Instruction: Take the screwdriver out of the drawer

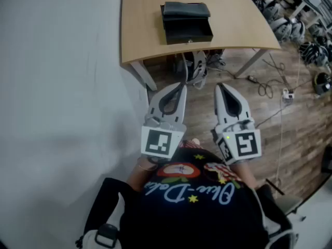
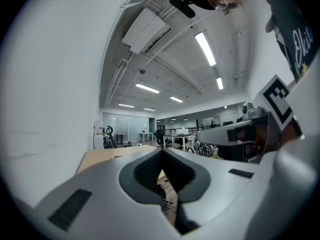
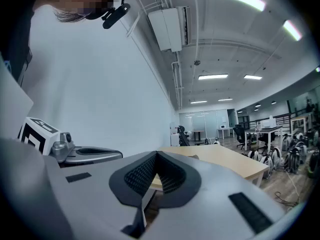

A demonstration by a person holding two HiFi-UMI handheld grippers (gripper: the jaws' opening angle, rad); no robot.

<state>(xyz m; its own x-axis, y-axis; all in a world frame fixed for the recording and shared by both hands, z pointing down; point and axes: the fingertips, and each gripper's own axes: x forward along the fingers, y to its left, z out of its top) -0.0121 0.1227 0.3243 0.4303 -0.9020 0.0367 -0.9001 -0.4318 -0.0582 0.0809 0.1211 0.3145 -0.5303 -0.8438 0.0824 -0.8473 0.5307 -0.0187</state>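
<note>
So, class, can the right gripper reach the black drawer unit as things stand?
Probably not yet: the right gripper hangs over the floor, short of the table; nothing blocks the drawer unit.

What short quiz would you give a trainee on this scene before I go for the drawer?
1. True or false: the grey left gripper holds a screwdriver.
2. The small black drawer box stands on: A the light wooden table, B the floor, C a shelf.
3. Fill in: the grey right gripper has its jaws ____.
Key: 1 false; 2 A; 3 shut.
</note>
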